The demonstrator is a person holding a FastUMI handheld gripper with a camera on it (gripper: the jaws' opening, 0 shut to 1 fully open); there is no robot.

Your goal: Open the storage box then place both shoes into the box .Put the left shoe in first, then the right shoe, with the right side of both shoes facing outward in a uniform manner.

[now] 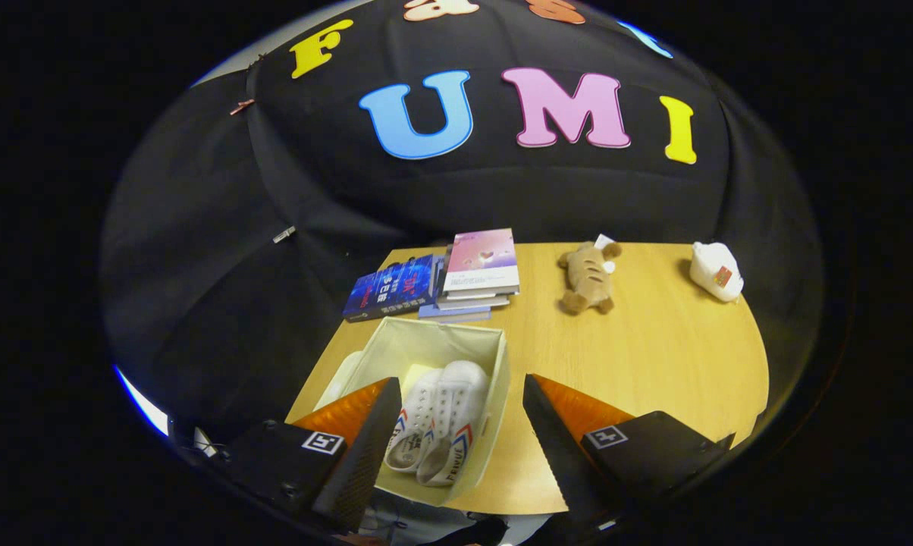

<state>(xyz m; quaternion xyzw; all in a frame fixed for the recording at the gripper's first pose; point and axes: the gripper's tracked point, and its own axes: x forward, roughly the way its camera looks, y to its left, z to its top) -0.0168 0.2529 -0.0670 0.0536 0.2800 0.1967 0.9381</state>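
black cloth walls the booth behind a light wooden table [654, 356]. nearest the camera, the gripper [460, 432] hangs above the near table edge with its fingers spread wide and nothing between them.

just ahead of the left finger, at about 11 o'clock from the fingertips' midpoint, the cream fabric storage box [494, 356] stands open. both white shoes [437, 425] lie in it side by side, soles toward the camera; which side faces outward cannot be told from here. a pale flat piece, likely the lid [341, 378], lies against the box's 9 o'clock side.

beyond the box, at 12 o'clock, sits a stack of books [472, 277], a plush toy [587, 277] at 1 o'clock, and a white bottle [716, 271] at 2 o'clock.

the placing looks finished; the sound move is to back straight off, fingers kept wide, clear of the box rim, so neither shoe shifts.
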